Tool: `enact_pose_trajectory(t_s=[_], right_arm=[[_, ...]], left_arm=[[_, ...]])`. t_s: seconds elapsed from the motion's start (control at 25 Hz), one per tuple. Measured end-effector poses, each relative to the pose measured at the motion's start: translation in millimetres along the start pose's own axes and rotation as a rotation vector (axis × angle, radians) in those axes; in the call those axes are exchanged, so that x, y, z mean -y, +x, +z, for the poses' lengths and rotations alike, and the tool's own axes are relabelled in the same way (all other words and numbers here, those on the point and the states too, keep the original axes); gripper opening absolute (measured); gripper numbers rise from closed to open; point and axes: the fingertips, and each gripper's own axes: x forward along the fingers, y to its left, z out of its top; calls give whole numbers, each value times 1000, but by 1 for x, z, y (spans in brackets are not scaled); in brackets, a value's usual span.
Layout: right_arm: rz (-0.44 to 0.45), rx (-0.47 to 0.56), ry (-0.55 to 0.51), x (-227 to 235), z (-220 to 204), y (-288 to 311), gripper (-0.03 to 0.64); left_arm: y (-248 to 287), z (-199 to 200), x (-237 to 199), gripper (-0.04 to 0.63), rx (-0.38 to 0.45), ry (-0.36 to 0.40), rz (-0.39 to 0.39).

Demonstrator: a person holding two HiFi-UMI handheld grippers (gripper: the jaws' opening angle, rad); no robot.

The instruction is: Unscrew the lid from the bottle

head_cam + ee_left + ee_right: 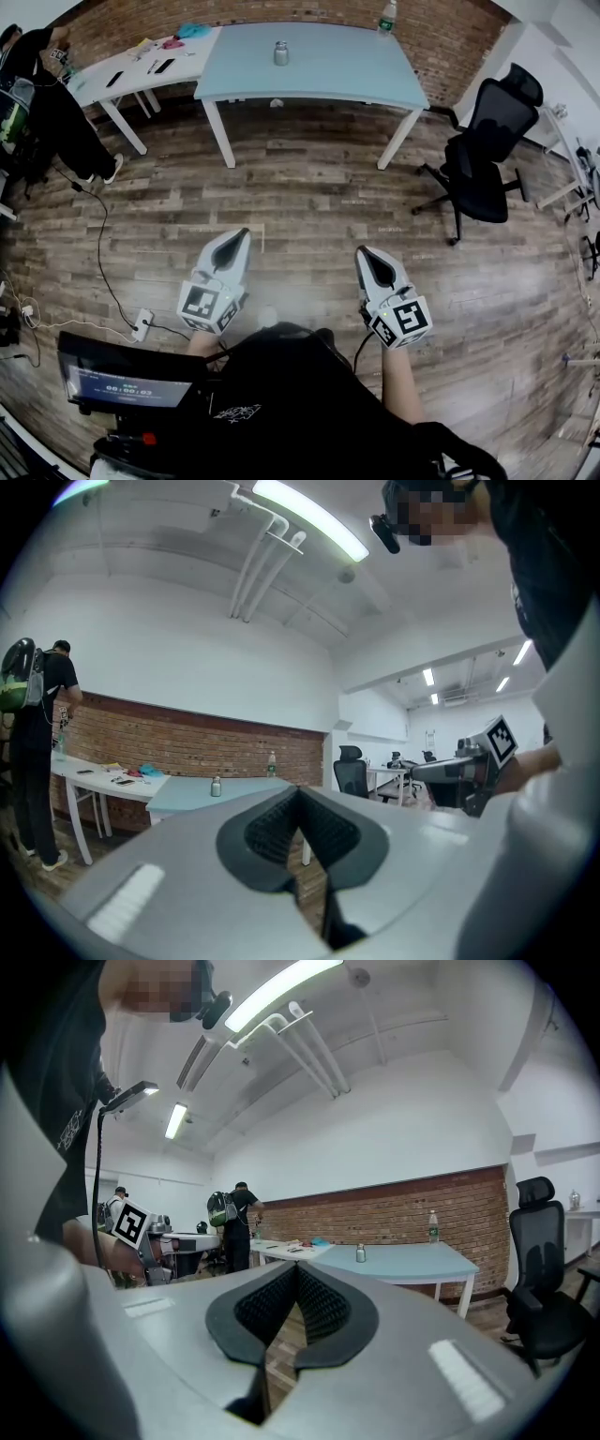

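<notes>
Both pairs of jaws are closed on nothing. The left gripper (240, 236) and right gripper (366, 253) are held side by side over the wood floor (309, 187), aimed at the far table (328, 80). The small metal bottle (281, 53) stands upright near the table's middle, well apart from both. A plastic bottle (386, 16) stands at its far right corner. A chair (483, 150) sits right of the table and a person (47, 103) stands far left.

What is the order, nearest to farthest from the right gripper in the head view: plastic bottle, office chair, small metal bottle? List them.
1. Office chair, on the floor right of the right gripper.
2. Small metal bottle, middle of the blue table.
3. Plastic bottle, at that table's far edge.
</notes>
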Motion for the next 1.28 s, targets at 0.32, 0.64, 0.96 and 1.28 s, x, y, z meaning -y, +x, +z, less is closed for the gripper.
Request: enact_pose_trajectory(t_s=[0.32, 0.64, 0.96, 1.28], right_arm=[[-39, 14, 16, 2, 7, 20, 3], [-51, 16, 12, -4, 10, 43, 3], [-67, 27, 9, -11, 13, 60, 3], [-88, 21, 7, -14, 13, 68, 3]], left_arm=[[17, 7, -25, 0, 16, 6, -39], [23, 5, -48, 0, 14, -4, -60], [26, 8, -70, -1, 25, -1, -75], [30, 5, -80, 0, 18, -12, -94]])
